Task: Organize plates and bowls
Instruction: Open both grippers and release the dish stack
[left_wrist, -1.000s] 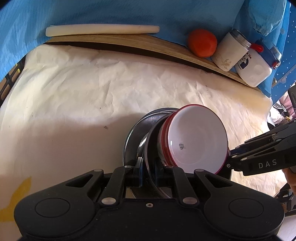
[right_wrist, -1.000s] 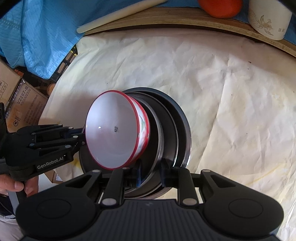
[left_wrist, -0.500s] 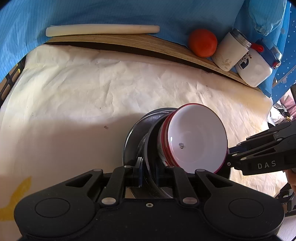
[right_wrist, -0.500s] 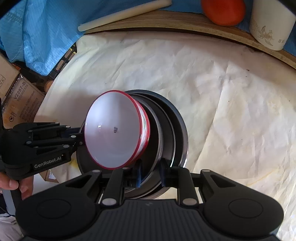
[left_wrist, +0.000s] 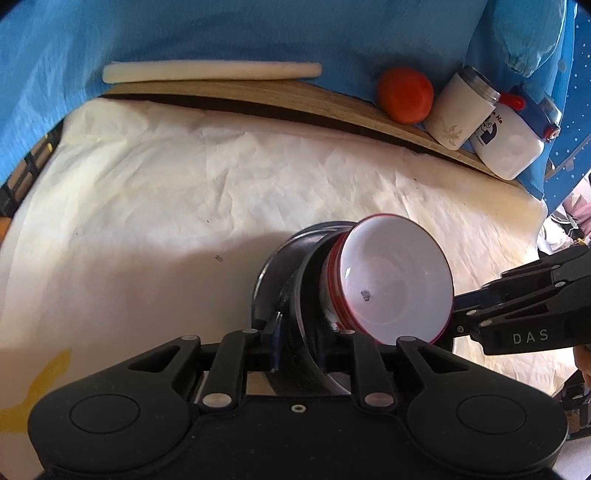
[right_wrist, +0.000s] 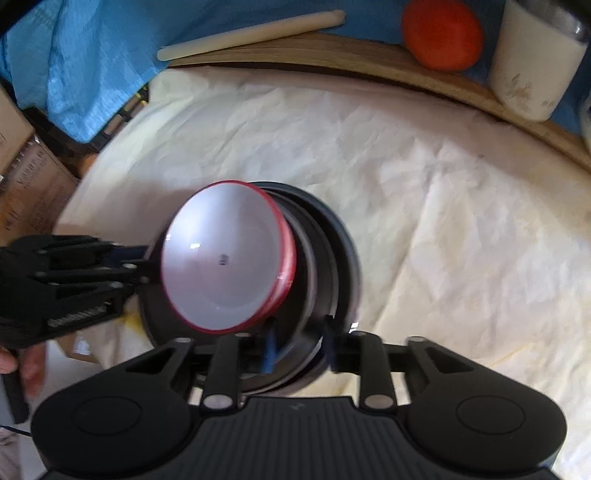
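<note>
On the counter (left_wrist: 184, 206), we find both grippers' fingers spreading off the plate stack's (right_wrist: 332, 251) rim, red-rimmed bowl (left_wrist: 395, 284) nested on top. Stacking looks complete; we judge withdrawal must be clean.

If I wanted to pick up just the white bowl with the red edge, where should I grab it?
Probably by its red rim, on the side away from the dark plates. The bowl sits nested on top of the stack of plates, so its base is hidden, but its thin rim sticks out free. Come from above, one finger inside and one outside.
</note>
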